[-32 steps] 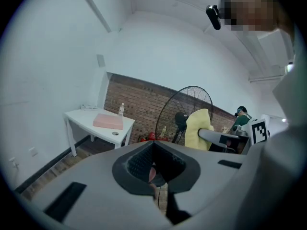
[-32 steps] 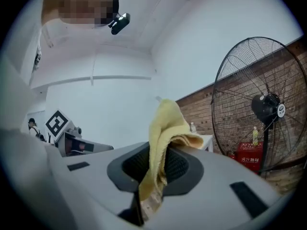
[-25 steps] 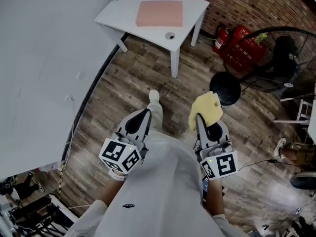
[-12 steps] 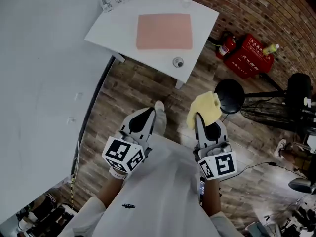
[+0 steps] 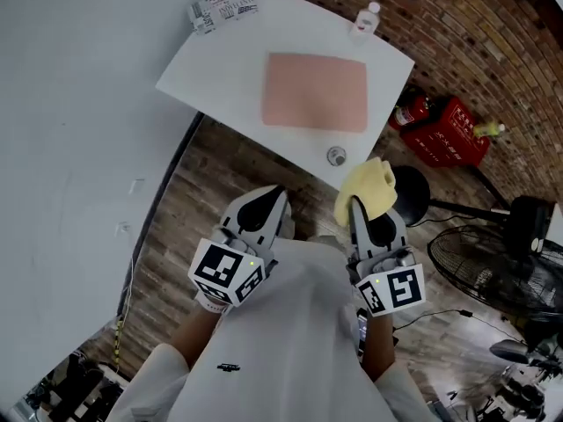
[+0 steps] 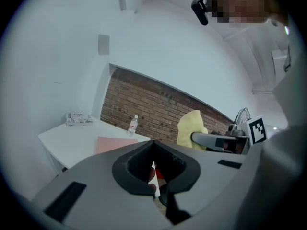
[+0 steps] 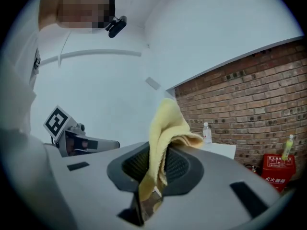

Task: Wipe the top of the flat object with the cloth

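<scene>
A flat pink mat [image 5: 316, 91] lies on a white table [image 5: 220, 60] ahead of me; the left gripper view shows the mat [image 6: 115, 144] too. My right gripper [image 5: 356, 202] is shut on a yellow cloth [image 5: 367, 188], which stands up out of the jaws [image 7: 165, 143]. It hangs in the air short of the table's near edge. My left gripper [image 5: 266, 199] is beside it, shut with nothing between its jaws [image 6: 154, 163].
A small plastic bottle [image 5: 363, 19] and a printed packet [image 5: 223, 7] stand at the table's far side. A round metal fitting [image 5: 336, 156] sits near its front edge. A black stool [image 5: 408, 192], red boxes [image 5: 449, 130] and a fan [image 5: 493, 258] stand on the wood floor at right.
The table and mat have come closer and grown larger in the head view. Both grippers kept their pose, the cloth still held in the right one.
</scene>
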The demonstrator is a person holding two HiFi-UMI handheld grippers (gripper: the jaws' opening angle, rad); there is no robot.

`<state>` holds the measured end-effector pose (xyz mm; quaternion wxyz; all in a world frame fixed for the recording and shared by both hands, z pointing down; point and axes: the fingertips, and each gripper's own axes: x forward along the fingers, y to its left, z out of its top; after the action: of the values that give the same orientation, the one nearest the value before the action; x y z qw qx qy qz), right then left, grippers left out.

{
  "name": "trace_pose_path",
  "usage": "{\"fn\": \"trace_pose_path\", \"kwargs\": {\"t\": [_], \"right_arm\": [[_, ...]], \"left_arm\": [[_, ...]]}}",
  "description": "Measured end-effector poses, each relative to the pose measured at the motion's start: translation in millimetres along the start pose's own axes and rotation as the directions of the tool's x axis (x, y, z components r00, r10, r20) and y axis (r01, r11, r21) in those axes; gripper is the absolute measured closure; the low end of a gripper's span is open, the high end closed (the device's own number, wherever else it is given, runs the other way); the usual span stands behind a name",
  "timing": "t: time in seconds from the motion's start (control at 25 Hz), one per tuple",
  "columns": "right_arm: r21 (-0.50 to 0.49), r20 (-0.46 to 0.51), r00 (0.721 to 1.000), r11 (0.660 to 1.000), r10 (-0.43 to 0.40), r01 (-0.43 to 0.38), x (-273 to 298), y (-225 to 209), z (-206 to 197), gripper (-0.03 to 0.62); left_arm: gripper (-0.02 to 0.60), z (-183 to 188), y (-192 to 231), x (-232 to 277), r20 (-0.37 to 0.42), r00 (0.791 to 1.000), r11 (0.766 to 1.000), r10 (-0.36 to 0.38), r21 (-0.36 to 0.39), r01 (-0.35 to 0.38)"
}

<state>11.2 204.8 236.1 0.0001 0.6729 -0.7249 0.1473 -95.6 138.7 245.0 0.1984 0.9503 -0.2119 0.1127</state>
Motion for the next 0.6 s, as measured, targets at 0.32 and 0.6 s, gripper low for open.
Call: {"fn": "trace_pose_path", "kwargs": {"t": [0.32,0.6], "right_arm": [[-0.013,-0.036,0.996,0.997,0.082,-0.082,45,-4,4,0.542],[-0.017,0.003,0.990,0.989,0.144,-0.144,83,-19,23,0.542]], "left_arm": [[0.568,17,28,18,0.035,0.997,0.997,0.064,-0.042,-0.062],[0.568,30,47,33,0.042,0.990,0.990,0.132,-0.053,-0.129]]}}
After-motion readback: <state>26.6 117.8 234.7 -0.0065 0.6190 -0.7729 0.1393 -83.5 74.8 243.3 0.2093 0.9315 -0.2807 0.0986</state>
